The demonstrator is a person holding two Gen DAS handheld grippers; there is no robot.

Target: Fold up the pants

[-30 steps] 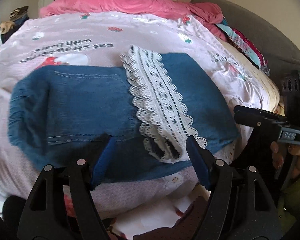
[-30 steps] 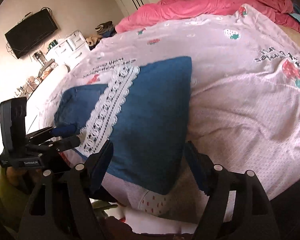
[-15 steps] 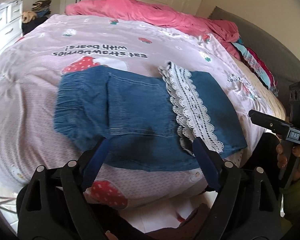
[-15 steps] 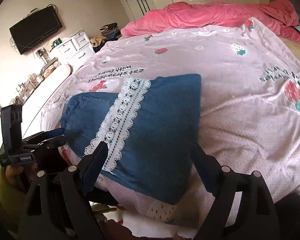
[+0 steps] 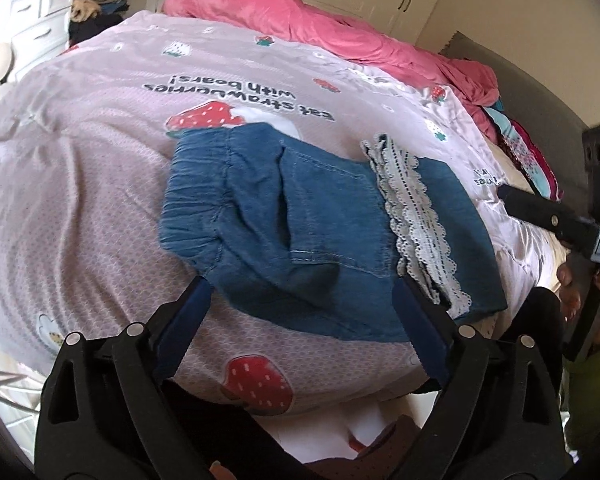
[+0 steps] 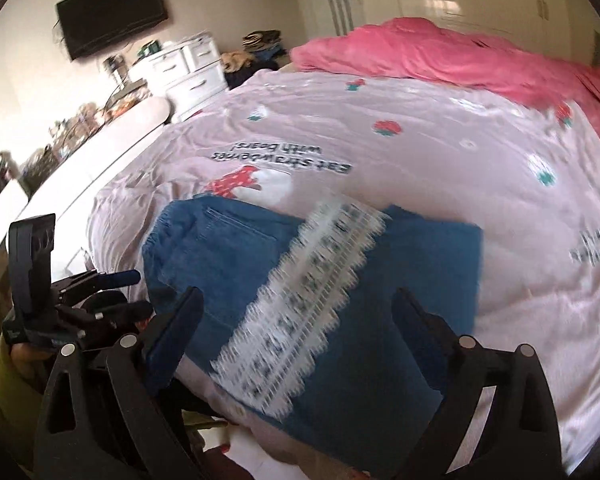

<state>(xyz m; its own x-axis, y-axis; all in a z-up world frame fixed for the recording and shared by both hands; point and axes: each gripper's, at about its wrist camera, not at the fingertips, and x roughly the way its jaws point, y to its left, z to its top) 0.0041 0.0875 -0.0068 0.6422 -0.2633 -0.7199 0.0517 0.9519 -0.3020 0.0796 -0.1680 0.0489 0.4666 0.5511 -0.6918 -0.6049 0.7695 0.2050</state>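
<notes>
Folded blue denim pants (image 5: 300, 208) with a white lace band (image 5: 416, 216) across them lie flat on the pink strawberry bedspread (image 5: 80, 200), near the bed's front edge. My left gripper (image 5: 300, 294) hovers before their near edge. Its jaws are opening, and no cloth is pinched between them. In the right wrist view the pants (image 6: 412, 280) and the blurred lace (image 6: 312, 300) sit under my right gripper (image 6: 298, 300). Its jaws are opening too and grip nothing. Each gripper shows in the other's view: the right gripper (image 5: 540, 216) and the left gripper (image 6: 112, 280).
A crumpled pink blanket (image 5: 340, 28) lies along the bed's far side. A grey headboard (image 5: 540, 100) rises at the right. White drawers (image 6: 188, 68) and a wall television (image 6: 112, 20) stand beyond the bed's left side. The bed's front edge drops off just below the pants.
Both grippers drew back from the pants and their jaws spread wider. The right one also rose. The pants stayed folded on the bedspread.
</notes>
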